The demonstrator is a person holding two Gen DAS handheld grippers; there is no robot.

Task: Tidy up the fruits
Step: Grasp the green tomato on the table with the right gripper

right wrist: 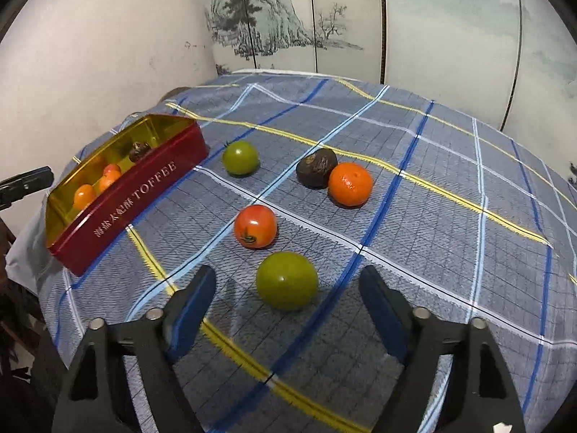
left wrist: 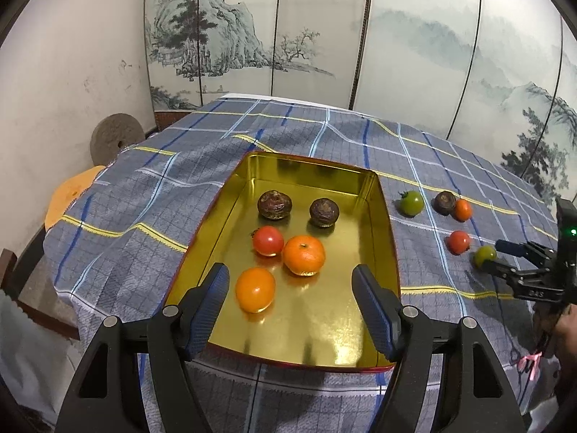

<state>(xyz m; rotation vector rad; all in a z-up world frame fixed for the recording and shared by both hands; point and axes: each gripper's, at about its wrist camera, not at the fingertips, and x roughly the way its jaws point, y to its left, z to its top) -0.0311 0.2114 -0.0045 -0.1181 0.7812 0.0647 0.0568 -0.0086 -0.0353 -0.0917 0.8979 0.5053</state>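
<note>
Plaid tablecloth [right wrist: 414,216] — painted screen [right wrist: 450,18] behind

The right gripper [right wrist: 288,310] fingers [right wrist: 194,303] stand apart around a green tomato [right wrist: 286,280] on the tablecloth [right wrist: 432,216]

The left wrist view looks steeply down between its tongs [left wrist: 290,306] into the gold tin [left wrist: 384,195], close above it. The right wrist view faces down over the counter [right wrist: 450,216] from the tin's right. Both share the tin and loose fruit.
</note>
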